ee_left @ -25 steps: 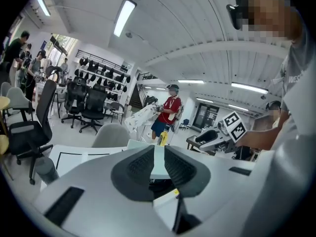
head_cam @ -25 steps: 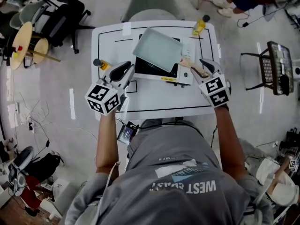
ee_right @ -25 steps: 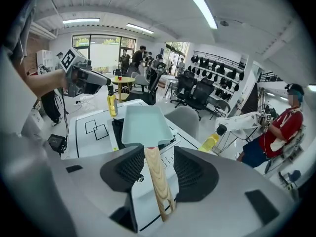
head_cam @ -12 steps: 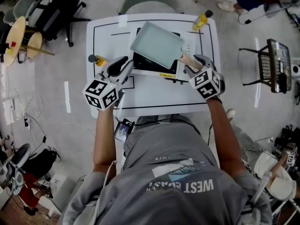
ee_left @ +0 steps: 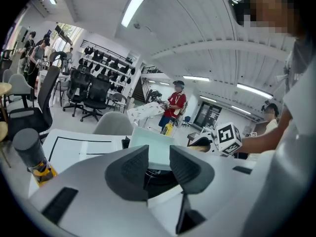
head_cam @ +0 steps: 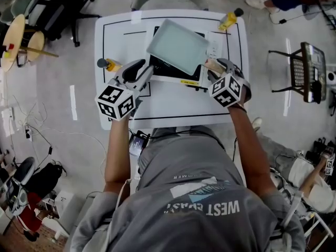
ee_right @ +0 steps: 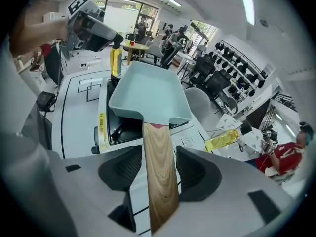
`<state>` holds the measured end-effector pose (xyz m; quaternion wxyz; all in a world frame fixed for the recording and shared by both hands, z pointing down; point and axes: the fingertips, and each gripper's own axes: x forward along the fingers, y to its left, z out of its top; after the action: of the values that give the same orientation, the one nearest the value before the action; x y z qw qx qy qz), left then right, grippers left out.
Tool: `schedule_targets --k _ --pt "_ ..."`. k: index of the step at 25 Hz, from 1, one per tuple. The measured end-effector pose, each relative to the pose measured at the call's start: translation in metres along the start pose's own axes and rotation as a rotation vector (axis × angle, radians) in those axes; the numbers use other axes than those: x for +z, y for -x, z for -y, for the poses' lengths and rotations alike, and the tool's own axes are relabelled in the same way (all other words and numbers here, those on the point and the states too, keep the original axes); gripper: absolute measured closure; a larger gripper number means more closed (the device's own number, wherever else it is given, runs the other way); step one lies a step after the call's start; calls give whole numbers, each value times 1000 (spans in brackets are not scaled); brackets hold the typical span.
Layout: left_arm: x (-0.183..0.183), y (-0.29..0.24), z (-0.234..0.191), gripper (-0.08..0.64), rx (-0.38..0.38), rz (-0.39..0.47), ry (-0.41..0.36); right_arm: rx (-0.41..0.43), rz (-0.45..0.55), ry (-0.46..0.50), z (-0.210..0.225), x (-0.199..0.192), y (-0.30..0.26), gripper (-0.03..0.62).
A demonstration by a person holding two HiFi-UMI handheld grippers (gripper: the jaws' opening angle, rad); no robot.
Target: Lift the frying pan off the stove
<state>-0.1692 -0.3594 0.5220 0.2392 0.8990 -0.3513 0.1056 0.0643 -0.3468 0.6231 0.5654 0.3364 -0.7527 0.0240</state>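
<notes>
A pale green square frying pan (head_cam: 177, 46) with a wooden handle (head_cam: 212, 66) lies askew on the black-topped stove (head_cam: 167, 71) on the white table. My right gripper (head_cam: 215, 70) stands over the handle (ee_right: 159, 167). Its jaws have just been opening, and the handle runs between the pads with a thin gap on each side. My left gripper (head_cam: 144, 68) hovers at the stove's front left corner. Its jaws stand slightly apart with nothing between them, and it faces the pan (ee_left: 148, 147). In the right gripper view the pan (ee_right: 148, 93) fills the middle above the stove (ee_right: 121, 127).
A yellow oil bottle (head_cam: 231, 19) stands at the table's back right. A dark-capped bottle (head_cam: 107, 64) stands at its left edge, close to my left gripper. A grey chair (head_cam: 169, 3) sits behind the table. People and office chairs fill the room beyond.
Both grippers have come down towards the table. The right one has sunk more and rolled at the wrist, staying over the handle. The pan stays on the stove.
</notes>
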Motion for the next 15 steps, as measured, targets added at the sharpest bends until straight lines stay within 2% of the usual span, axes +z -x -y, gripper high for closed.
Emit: schedule_targets --k 5,15 --pt "-4 -5 -1 445 -5 -5 9 -40 -38 46 4 -7 -11 377" --pt "-8 -9 -7 445 -9 -9 21 -129 -93 156 15 -14 -24 461"
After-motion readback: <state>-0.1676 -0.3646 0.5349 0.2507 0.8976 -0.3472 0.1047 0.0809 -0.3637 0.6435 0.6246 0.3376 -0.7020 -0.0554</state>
